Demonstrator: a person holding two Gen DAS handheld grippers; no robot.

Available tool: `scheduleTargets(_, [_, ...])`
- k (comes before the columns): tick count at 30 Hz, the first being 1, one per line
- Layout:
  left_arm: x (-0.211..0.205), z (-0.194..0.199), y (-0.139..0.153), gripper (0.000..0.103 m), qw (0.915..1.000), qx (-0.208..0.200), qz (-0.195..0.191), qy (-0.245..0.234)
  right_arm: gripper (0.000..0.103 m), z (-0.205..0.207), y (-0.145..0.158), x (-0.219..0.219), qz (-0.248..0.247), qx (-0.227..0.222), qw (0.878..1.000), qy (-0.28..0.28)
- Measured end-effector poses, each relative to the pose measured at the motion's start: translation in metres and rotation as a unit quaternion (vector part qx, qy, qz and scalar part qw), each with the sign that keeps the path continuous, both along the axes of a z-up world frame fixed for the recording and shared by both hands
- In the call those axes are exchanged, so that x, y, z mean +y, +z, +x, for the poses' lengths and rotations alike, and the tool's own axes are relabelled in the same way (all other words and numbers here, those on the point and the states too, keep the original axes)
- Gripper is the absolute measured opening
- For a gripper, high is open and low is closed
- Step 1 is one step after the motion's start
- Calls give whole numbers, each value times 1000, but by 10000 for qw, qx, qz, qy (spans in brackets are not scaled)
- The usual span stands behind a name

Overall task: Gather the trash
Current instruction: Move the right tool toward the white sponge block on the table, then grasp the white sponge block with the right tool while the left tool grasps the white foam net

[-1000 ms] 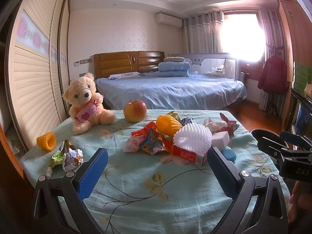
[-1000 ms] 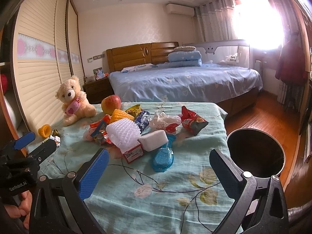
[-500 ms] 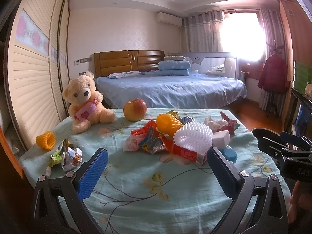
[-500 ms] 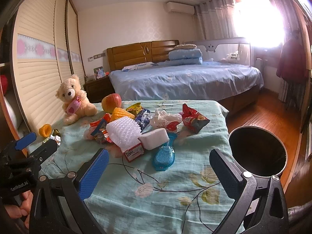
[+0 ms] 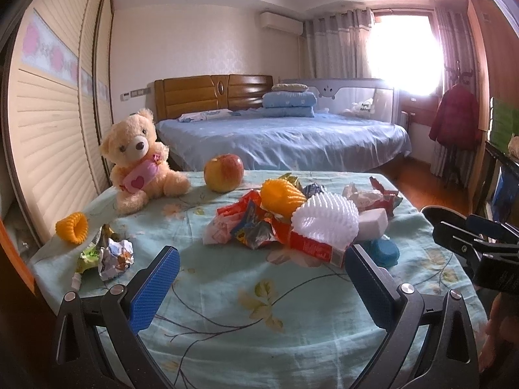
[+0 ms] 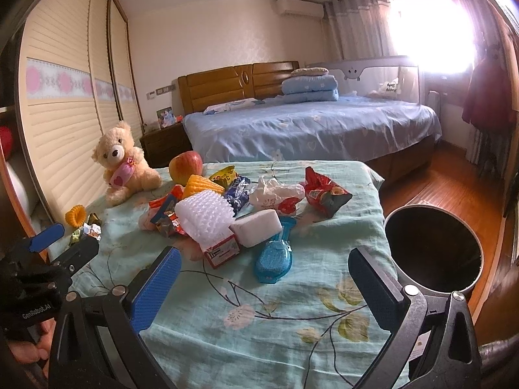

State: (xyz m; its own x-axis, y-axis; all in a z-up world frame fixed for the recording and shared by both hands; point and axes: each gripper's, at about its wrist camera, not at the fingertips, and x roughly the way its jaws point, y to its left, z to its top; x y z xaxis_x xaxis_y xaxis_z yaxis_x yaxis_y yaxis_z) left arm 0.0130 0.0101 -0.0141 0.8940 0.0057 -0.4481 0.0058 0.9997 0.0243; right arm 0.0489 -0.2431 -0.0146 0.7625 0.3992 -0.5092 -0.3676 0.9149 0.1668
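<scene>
Both grippers, left [image 5: 259,283] and right [image 6: 264,283], are hovering wide open and empty at the frames' bottom. Trash [image 5: 292,223] is lying mid-frame on the table [image 6: 275,324]; the bin [image 6: 431,249] is standing at right.

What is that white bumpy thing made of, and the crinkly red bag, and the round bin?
The white bumpy thing looks like soft foam netting: matt, with a raised mesh pattern. The red bag seems to be thin plastic or foil film: glossy, printed and creased. The bin looks like metal, judging by its thin, pale, shiny rim, though painted plastic is possible.
</scene>
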Motion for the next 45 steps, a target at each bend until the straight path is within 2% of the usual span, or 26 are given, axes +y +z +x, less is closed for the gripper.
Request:
scheduleTargets(4, [1,9,-2,101,9999,132,-17,-1,102,8,-3,-1,52,126,9999,40])
scheduleTargets(7, [0,20,-3,97,9996,266,-14,-57,101,16,-5,-3,87,197,9997,66])
scheduleTargets(14, [-2,60,-6,85,9979,581,11,-289,87,41,-13,-5,131,545,9980,309])
scheduleTargets(20, [-2,97,-13,82,9959,749,48,-502,82,69,-28,1,123,942,9931,681])
scheduleTargets(23, [1,117,-19,77,9942,870,25,-625,80,79,-34,4,86,1063,9912,790])
scheduleTargets(27, [1,141,-26,76,9919,1012,1,-772,79,89,-39,8,74,1154,9889,931])
scheduleTargets(33, [-6,168,-36,69,9869,1190,23,-1085,78,106,-44,13,79,1269,9859,1084])
scheduleTargets(36, [-9,179,-42,56,9843,1275,7,-1223,75,114,-46,20,49,1310,9839,1217])
scheduleTargets(37, [-9,182,-43,47,9831,1312,-44,-1279,73,116,-47,22,45,1334,9830,1258])
scheduleTargets(38, [-10,184,-44,36,9820,1334,-97,-1333,67,117,-48,24,54,1350,9825,1284])
scheduleTargets(39, [-9,186,-45,31,9809,1351,-148,-1392,62,119,-49,26,76,1390,9813,1326])
scheduleTargets(40, [-10,187,-45,20,9799,1352,-178,-1457,52,121,-50,28,89,1439,9801,1365])
scheduleTargets(41, [-10,187,-44,13,9794,1352,-176,-1492,51,122,-52,29,98,1467,9793,1391])
scheduleTargets(43, [-11,186,-44,4,9790,1309,-110,-1557,48,121,-51,29,99,1429,9799,1391])
scheduleTargets(45, [-12,184,-44,2,9800,1227,-40,-1566,46,116,-49,28,103,1366,9809,1382])
